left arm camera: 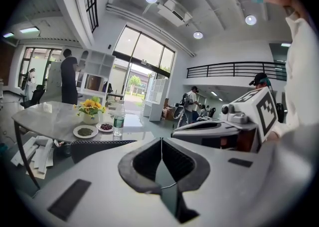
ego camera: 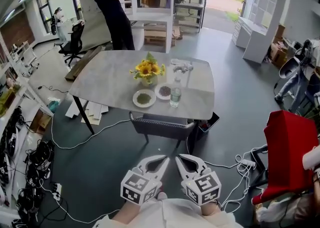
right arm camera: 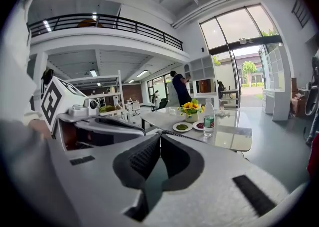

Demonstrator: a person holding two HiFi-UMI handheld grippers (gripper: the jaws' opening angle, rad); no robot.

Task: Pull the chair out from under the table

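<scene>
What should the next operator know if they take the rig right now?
Left gripper: shut, empty.
Right gripper: shut, empty.
The two are side by side at the bottom of the head view, aimed toward the table, touching nothing.
Chair: tucked under the table's near edge, only its dark backrest showing. Bare floor lies between it and the grippers.
Done: nothing on the chair yet.
Left: close in, open the jaws, grip the backrest, pull the chair out toward you.

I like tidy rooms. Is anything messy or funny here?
The table looks tidy, nothing spilled. On the floor, white boards lie in a crooked heap beside its leg, and a cable trails loose toward the chair.
</scene>
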